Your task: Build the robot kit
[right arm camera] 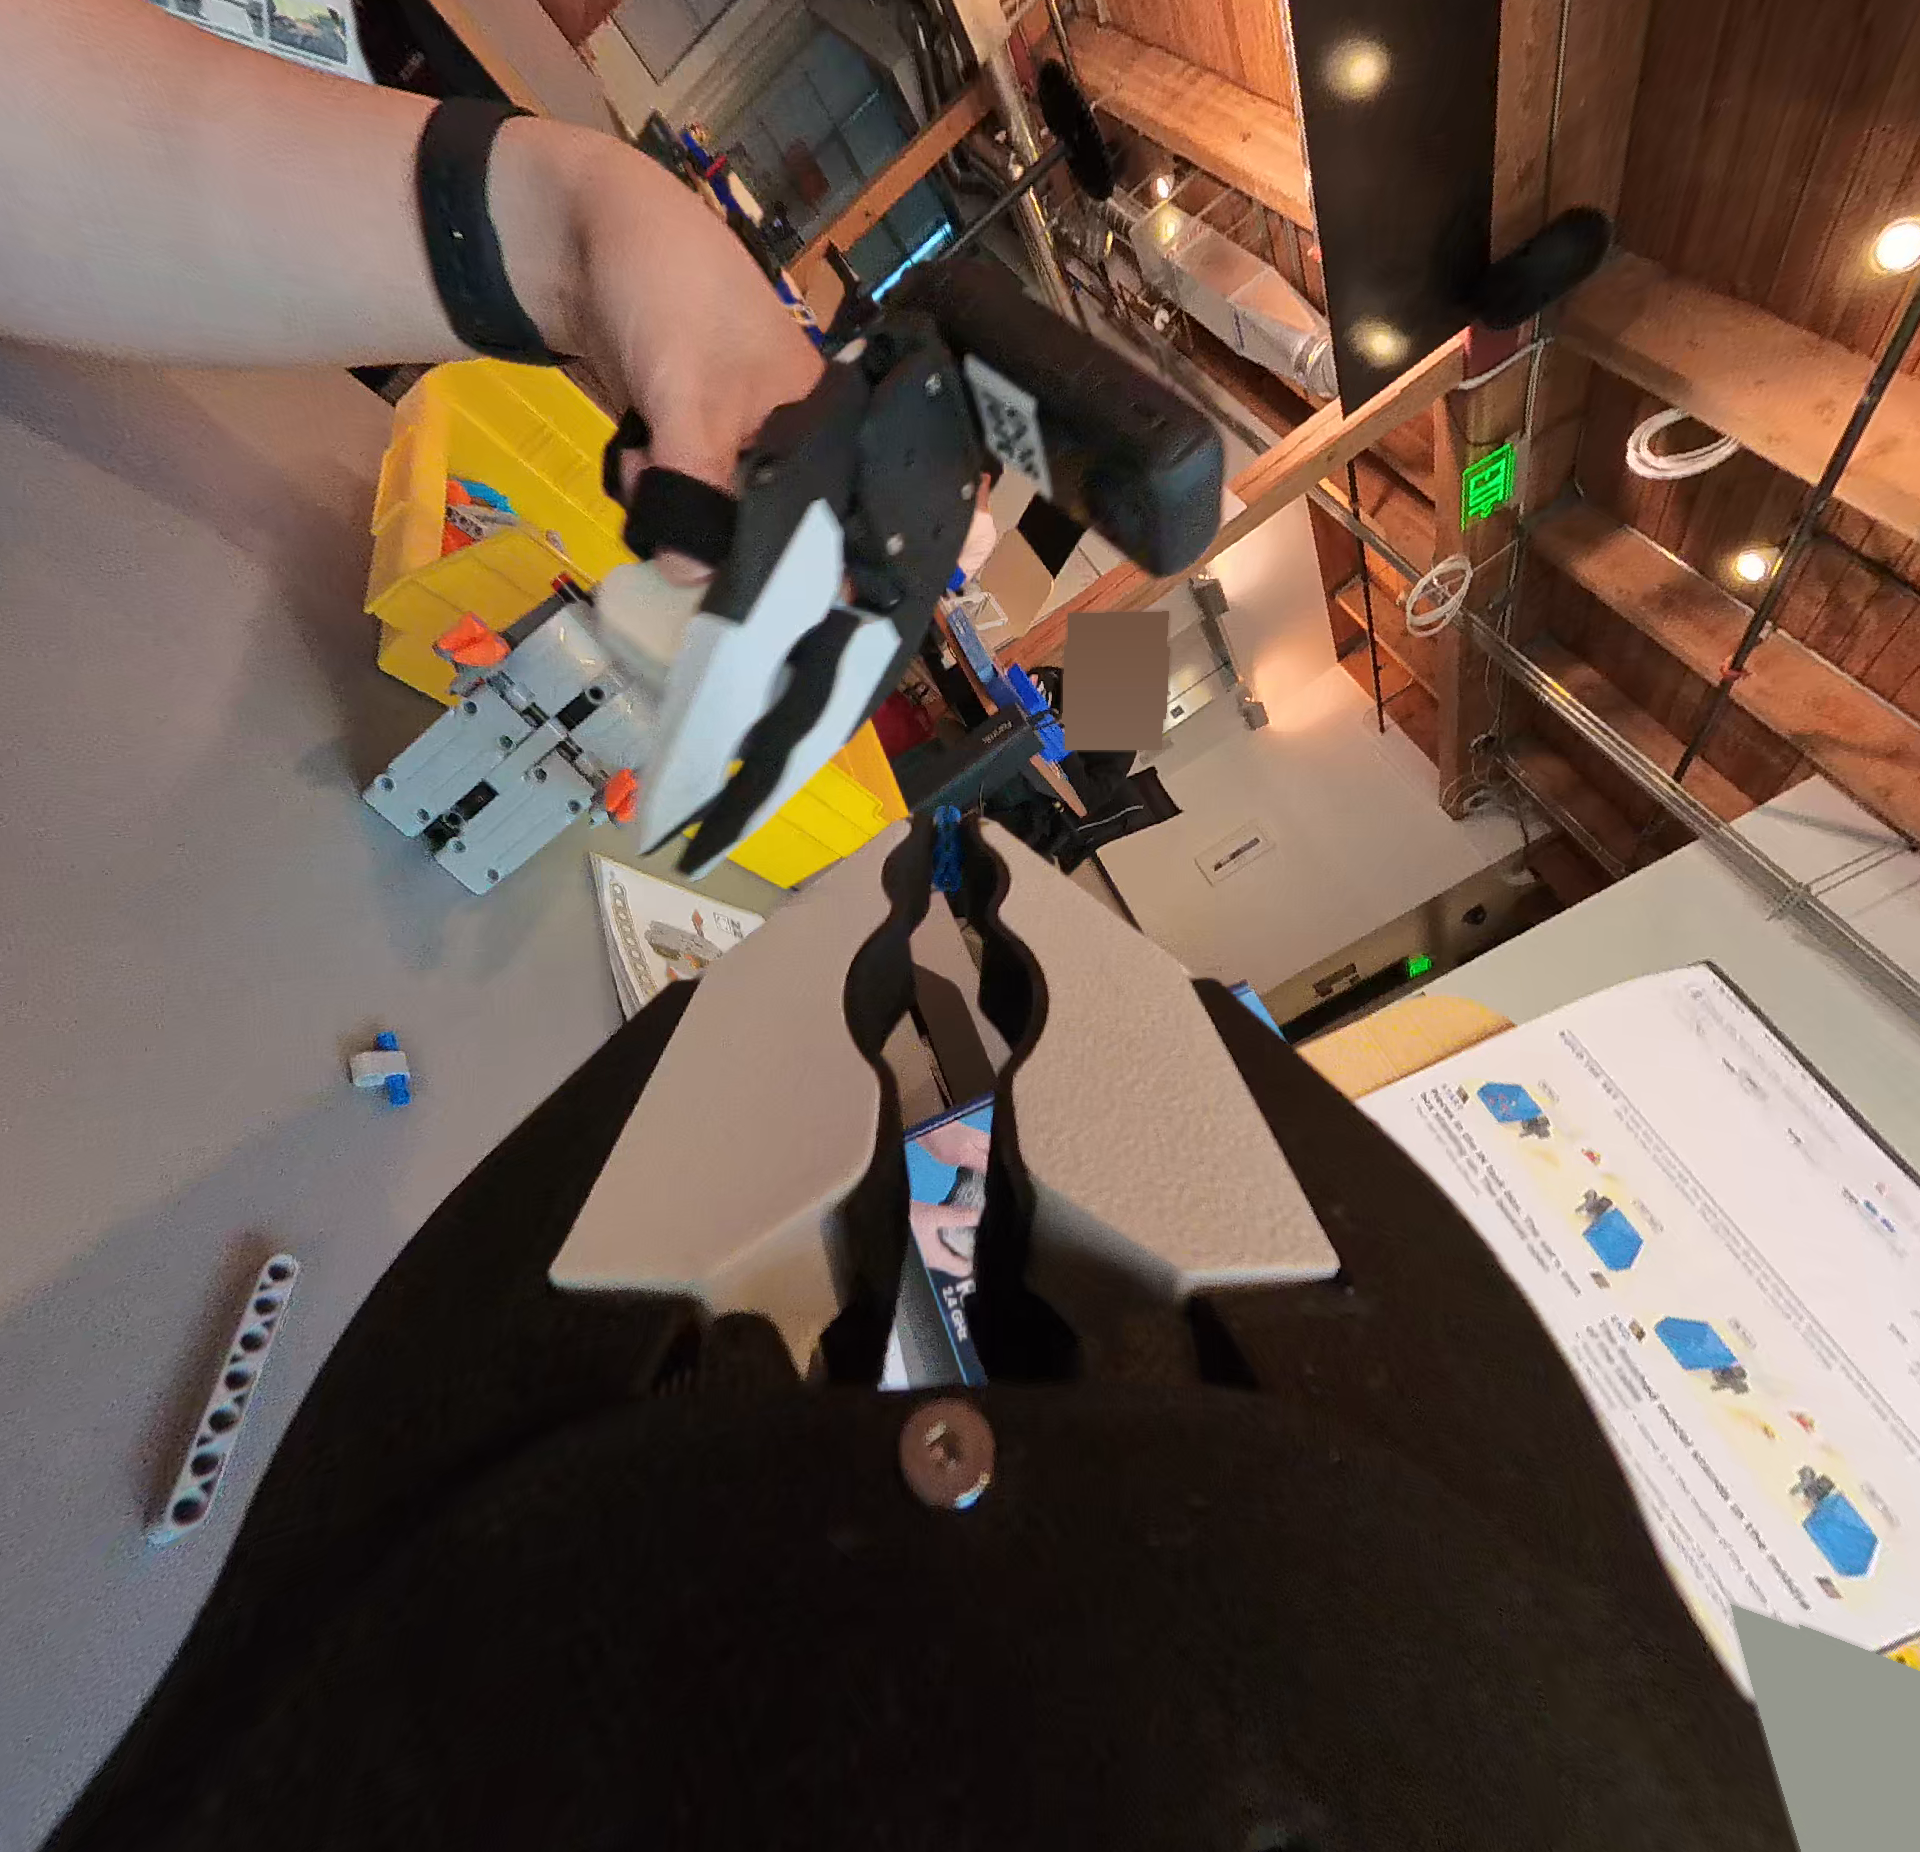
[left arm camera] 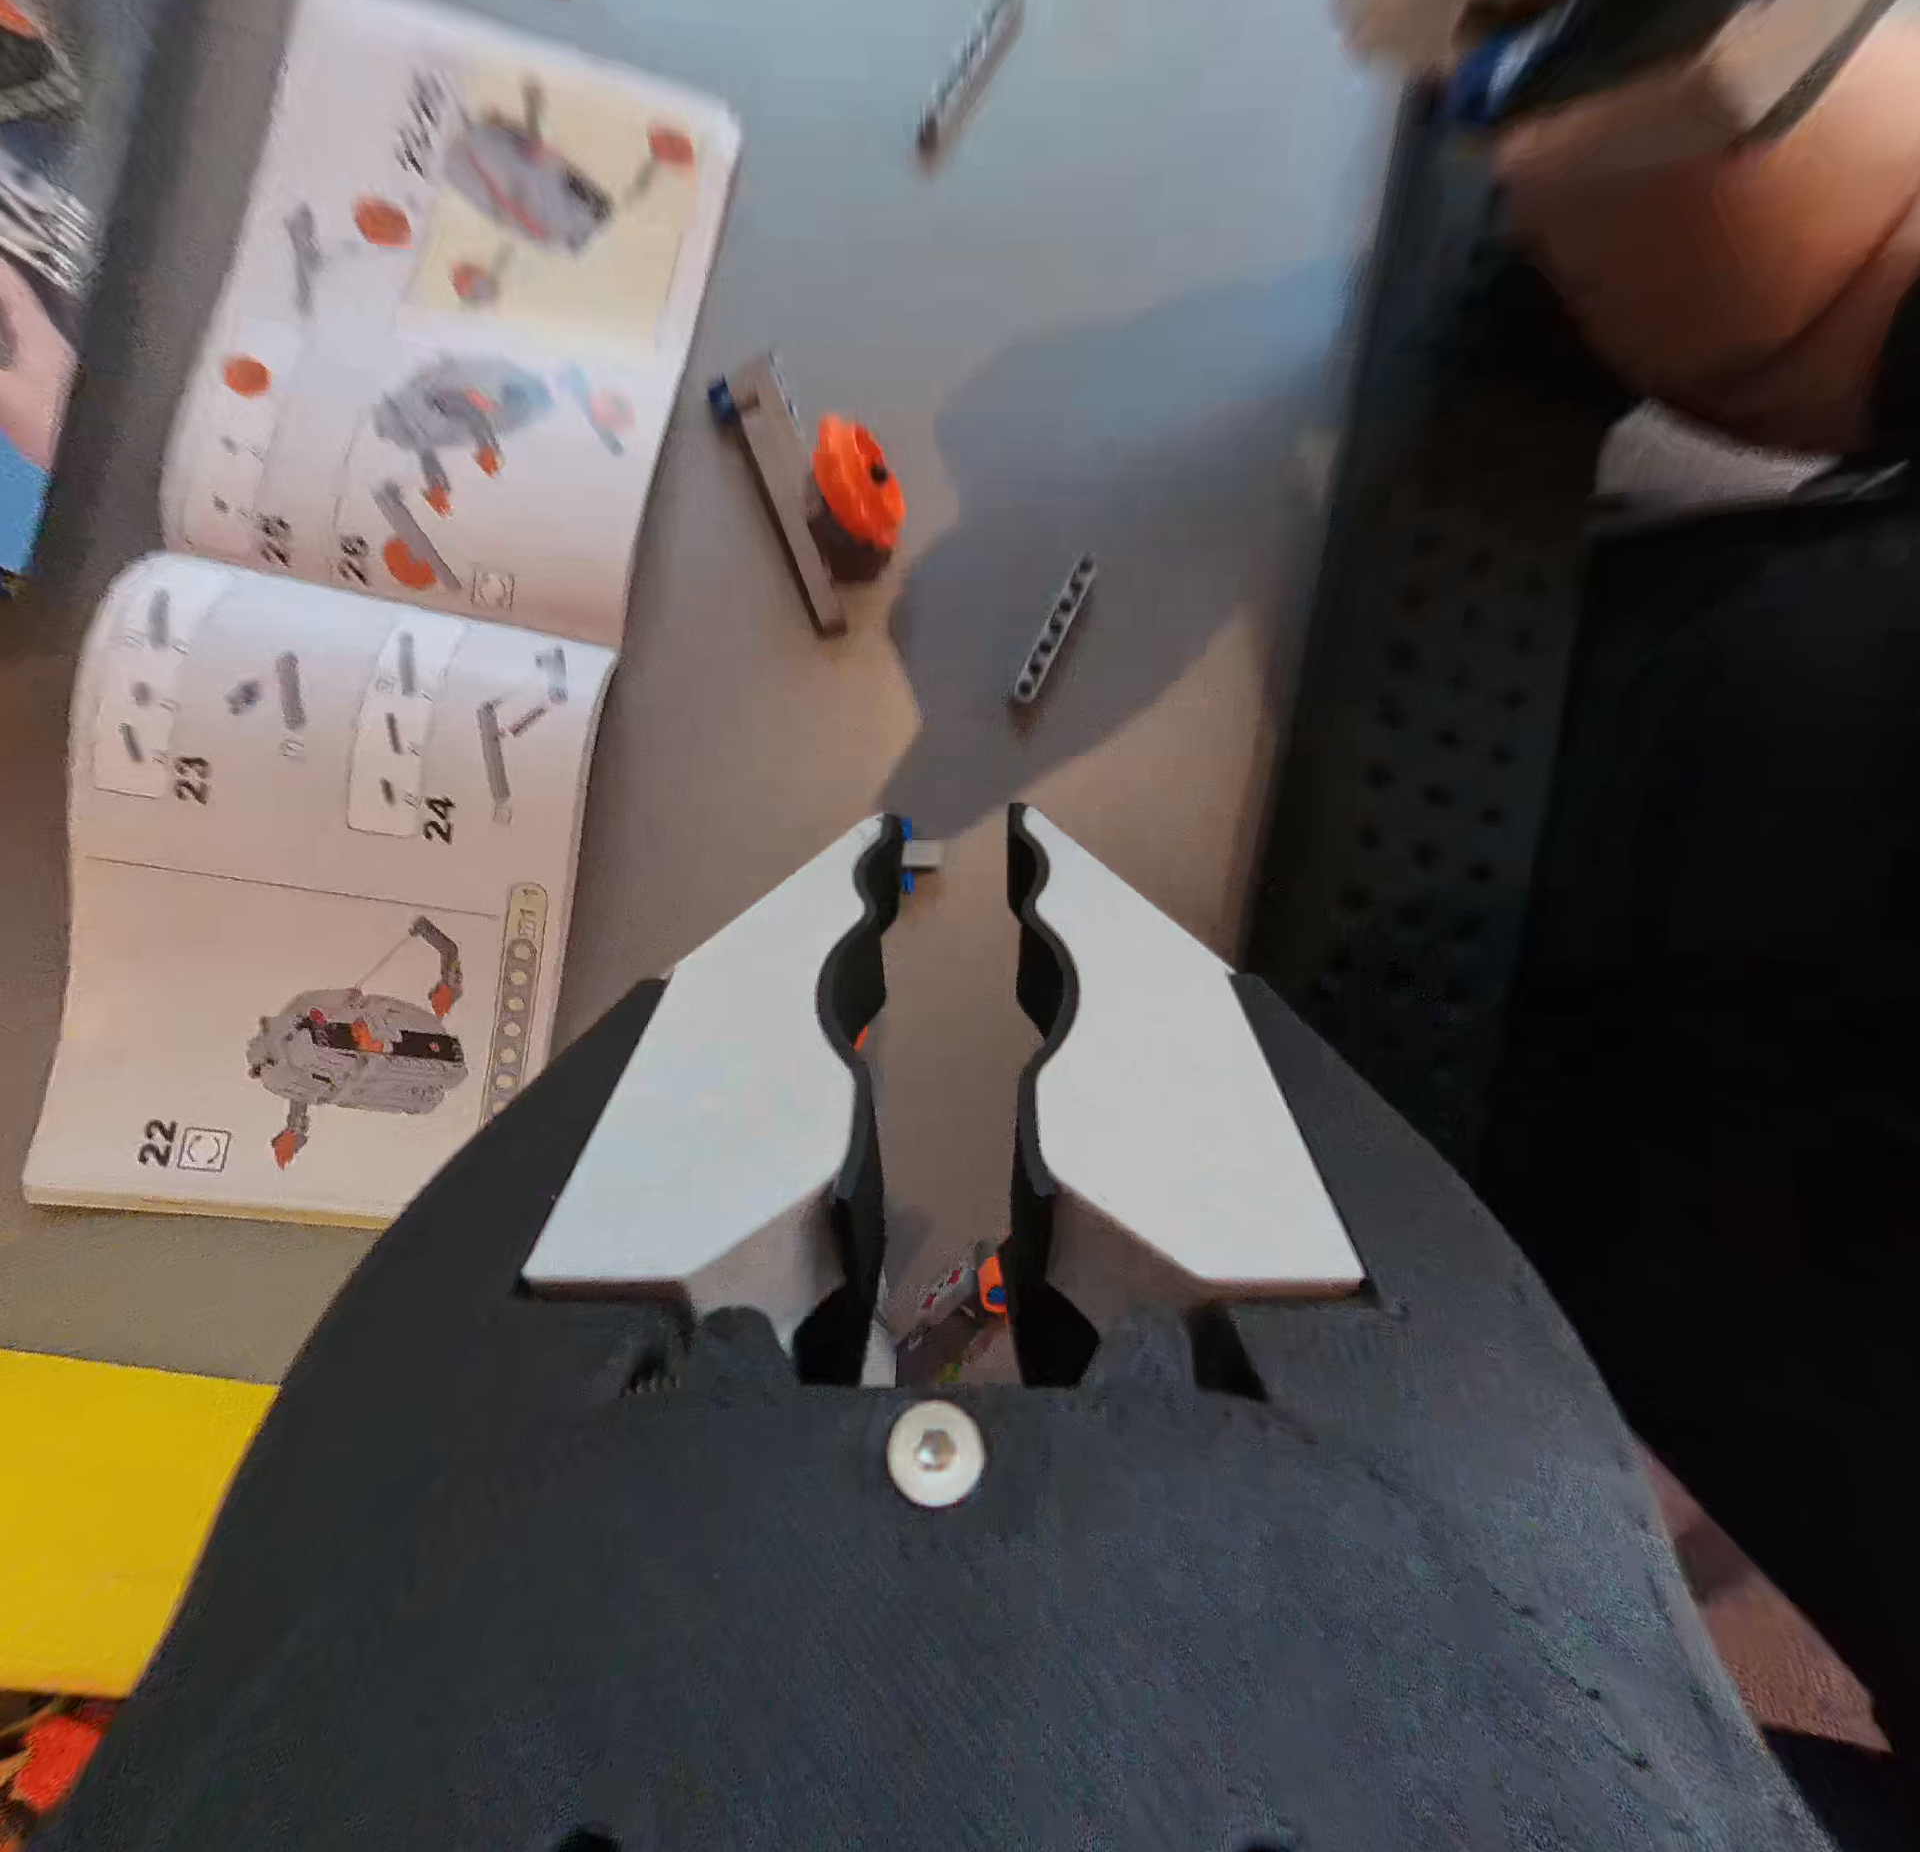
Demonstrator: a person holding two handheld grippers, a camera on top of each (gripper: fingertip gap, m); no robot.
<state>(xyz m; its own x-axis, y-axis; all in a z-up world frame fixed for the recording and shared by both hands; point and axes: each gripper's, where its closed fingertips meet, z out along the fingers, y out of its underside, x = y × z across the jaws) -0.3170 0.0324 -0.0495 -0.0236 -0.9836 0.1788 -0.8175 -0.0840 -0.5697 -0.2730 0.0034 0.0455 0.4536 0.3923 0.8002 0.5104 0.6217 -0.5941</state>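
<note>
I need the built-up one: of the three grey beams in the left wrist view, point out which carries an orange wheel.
The middle grey beam, beside the open instruction booklet: an orange wheel sits on it. The other two are bare.

Booklet (left arm camera: 364, 607) lies left of wheel piece (left arm camera: 831, 498)

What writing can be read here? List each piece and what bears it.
Not quoting any wording; these things bear it:
Open instruction booklet: bold step numbers, readable.
Green lit sign on the wooden wall: readable.
Printed sheet with blue drawings: too blurred.
Blue box beside that sheet: small print, partly hidden.
</note>
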